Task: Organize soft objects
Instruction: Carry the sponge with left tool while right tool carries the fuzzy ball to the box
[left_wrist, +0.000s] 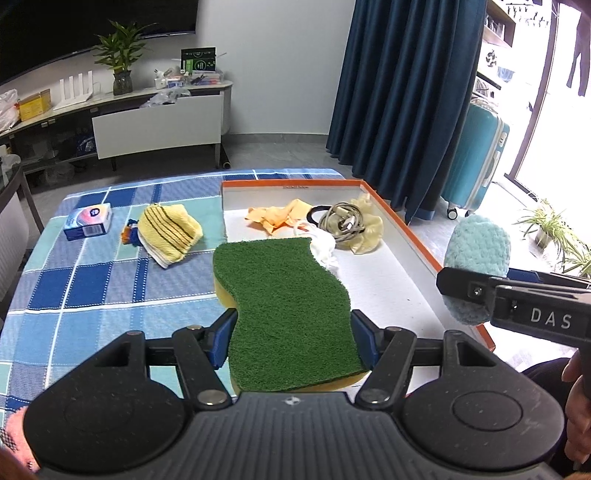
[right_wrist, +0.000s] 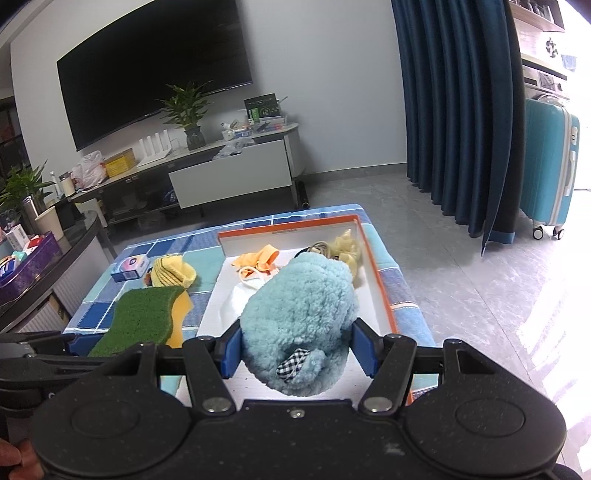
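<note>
While both loads hang above worktop, left gripper (left_wrist: 293, 338) jaws clamped on scouring sponge (left_wrist: 284, 314), long axis pointing ahead; orange-rimmed box (left_wrist: 413, 236) ahead-right. Right gripper (right_wrist: 295, 350) jaws clamped on blue plush slipper (right_wrist: 303, 325), over box, nearer.

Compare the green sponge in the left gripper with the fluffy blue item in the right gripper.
The sponge is flat and wavy-edged, green scrub pad over a yellow base; the fluffy blue item is rounded, pale blue, with a checked tag. The sponge is over the checked cloth by the tray's edge; the blue item is over the tray. Both are soft and clamped between blue pads.
</note>
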